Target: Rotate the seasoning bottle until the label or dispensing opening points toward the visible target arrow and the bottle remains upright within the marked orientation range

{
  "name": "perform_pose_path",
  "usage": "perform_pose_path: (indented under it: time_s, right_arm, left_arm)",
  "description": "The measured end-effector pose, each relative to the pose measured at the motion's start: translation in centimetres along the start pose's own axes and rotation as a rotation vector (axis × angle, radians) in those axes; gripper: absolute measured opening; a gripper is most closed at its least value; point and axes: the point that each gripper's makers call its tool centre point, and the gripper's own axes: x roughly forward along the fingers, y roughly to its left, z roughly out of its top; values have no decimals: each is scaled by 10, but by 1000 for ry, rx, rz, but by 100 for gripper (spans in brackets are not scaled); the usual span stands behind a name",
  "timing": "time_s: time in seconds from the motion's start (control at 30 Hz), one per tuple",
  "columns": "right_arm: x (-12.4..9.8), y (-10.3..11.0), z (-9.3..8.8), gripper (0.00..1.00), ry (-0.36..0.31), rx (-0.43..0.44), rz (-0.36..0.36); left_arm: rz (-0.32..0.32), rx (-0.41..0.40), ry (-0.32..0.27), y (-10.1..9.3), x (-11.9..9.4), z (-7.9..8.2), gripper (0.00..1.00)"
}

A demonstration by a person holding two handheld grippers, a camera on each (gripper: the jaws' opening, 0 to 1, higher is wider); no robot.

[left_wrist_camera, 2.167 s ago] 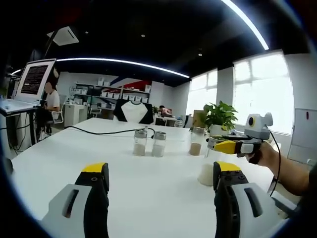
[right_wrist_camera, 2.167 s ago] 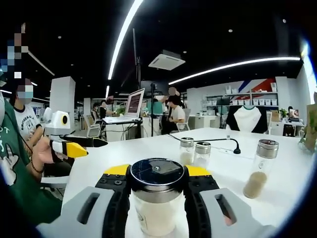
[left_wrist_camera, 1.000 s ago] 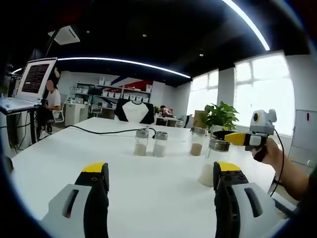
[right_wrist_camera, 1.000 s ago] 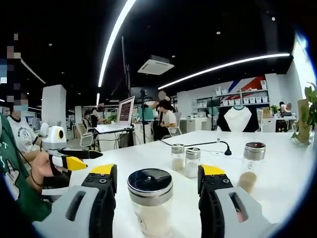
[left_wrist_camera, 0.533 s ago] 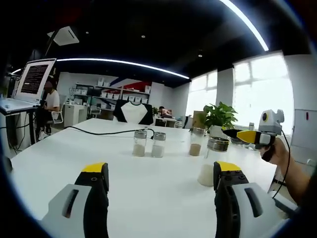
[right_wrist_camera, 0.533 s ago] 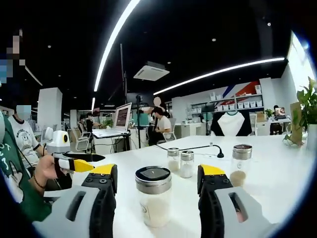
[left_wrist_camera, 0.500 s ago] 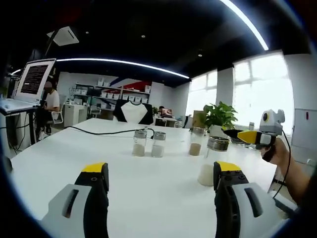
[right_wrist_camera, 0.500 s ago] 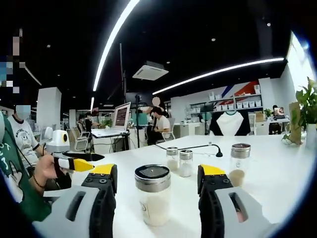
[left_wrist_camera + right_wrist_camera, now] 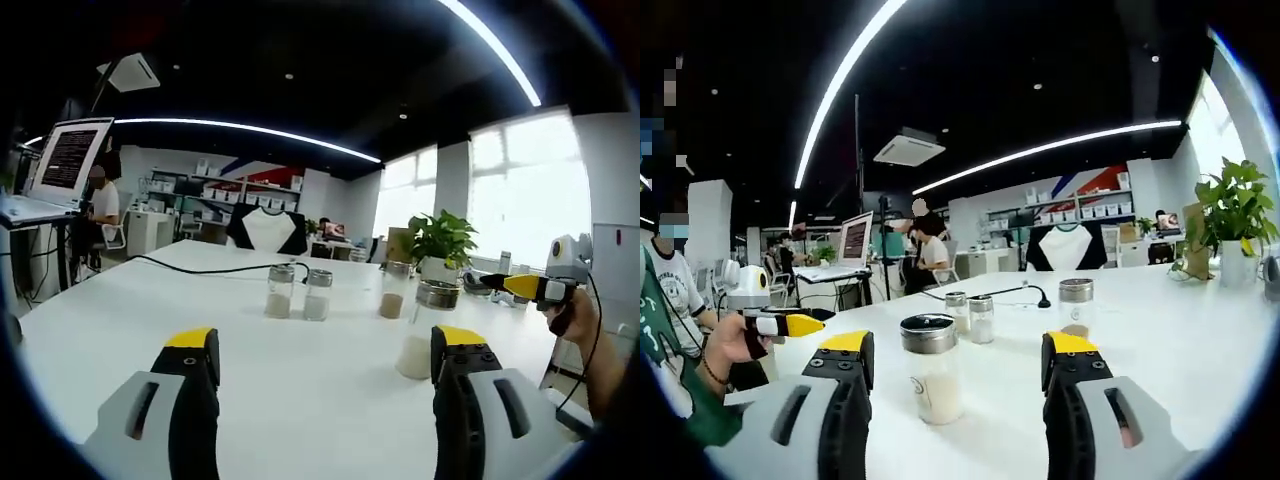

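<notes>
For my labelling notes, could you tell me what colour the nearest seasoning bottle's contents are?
White, in the seasoning bottle, clearest in the right gripper view.

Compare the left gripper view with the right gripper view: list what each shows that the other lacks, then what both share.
Left gripper view alone: bright windows behind the plant.

Right gripper view alone: a ceiling air-conditioning unit above standing people, and a person's green sleeve.

Both: the white table, the near glass seasoning bottle with metal lid and white powder, upright and ungripped, two small shakers, a brown-filled bottle, a potted green plant, a black cable.
</notes>
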Motion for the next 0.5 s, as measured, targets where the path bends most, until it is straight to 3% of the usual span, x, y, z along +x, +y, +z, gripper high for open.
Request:
perform_pose_path:
  time_s: [0.5]
  right_arm:
    - [-47, -22, -8, 72, -19, 6, -154]
  left_arm:
    - [-6, 27, 0, -8, 0, -2, 92]
